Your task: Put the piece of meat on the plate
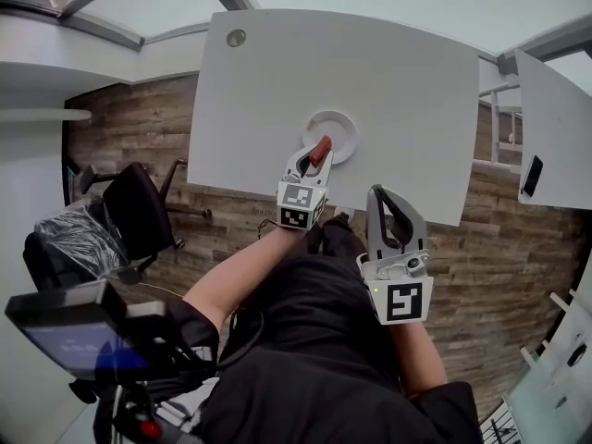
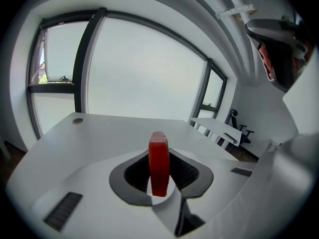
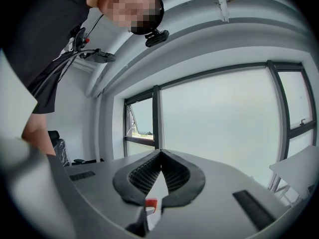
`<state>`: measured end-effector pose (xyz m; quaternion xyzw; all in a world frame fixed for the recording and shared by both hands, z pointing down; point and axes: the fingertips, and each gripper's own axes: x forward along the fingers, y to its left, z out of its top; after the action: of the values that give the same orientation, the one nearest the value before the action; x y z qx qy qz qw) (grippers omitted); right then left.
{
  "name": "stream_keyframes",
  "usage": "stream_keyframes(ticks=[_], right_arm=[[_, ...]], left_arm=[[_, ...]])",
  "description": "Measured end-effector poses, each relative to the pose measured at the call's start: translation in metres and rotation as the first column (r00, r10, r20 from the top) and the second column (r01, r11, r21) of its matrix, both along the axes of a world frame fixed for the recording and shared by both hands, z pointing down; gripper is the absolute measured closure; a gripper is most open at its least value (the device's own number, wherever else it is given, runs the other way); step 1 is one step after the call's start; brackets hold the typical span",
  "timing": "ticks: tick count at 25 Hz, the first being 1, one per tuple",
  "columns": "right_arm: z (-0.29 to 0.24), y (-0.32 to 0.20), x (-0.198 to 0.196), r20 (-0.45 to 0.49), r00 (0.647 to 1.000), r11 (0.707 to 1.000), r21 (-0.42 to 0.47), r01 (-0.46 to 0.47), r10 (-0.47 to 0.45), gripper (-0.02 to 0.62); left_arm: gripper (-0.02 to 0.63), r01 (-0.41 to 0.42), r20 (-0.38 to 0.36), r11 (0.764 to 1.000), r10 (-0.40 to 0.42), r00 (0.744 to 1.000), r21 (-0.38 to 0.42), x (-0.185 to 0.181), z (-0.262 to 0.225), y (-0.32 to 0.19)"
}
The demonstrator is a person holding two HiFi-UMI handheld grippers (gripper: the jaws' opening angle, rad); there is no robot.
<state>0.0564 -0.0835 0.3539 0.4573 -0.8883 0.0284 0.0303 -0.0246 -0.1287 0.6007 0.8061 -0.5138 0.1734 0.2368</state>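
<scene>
In the head view a round white plate [image 1: 340, 129] sits near the front edge of the white table [image 1: 388, 81]. My left gripper [image 1: 321, 146] hangs over the plate's near rim, shut on a red piece of meat [image 1: 319, 153]. From the left gripper view the meat [image 2: 158, 162] stands upright as a thin red slab clamped between the pads, and the plate is hidden below the jaws. My right gripper [image 1: 378, 192] floats at the table's front edge, right of the plate. In the right gripper view its jaws [image 3: 159, 154] meet at the tips with nothing between them.
A small round grommet [image 1: 237, 37] sits at the table's far left corner. A second white table [image 1: 555, 118] with a dark flat object [image 1: 532, 176] stands to the right. A black office chair [image 1: 139, 206] is on the wooden floor at left.
</scene>
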Motion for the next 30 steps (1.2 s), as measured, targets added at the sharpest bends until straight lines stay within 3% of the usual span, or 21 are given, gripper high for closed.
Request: stream_keyframes(ticks=[5,12,22,30], right_arm=[[0.006,-0.001,0.001,0.014,1.0,1.0,-0.024,-0.018,0.018,0.589],[0.003,-0.005,0.004,-0.038,0.999,1.0,-0.005,-0.031,0.031,0.589],[0.002,0.002,0.006,-0.01,0.999,0.998,-0.04,-0.04,0.04,0.589],[0.0,0.008,0.005,-0.014,0.999,0.998,-0.044,-0.039,0.038,0.589]], left_arm=[[0.511,-0.032,0.009,0.999,0.033,0.999,-0.042,0.0,0.023,-0.007],[0.511,-0.061,0.0,0.995,0.061,0.998,-0.081,0.006,0.038,-0.014],[0.511,-0.177,0.019,0.973,0.182,0.983,-0.145,0.016,0.07,-0.006],[0.511,-0.226,0.002,0.958,0.23,0.973,-0.175,0.02,0.083,-0.002]])
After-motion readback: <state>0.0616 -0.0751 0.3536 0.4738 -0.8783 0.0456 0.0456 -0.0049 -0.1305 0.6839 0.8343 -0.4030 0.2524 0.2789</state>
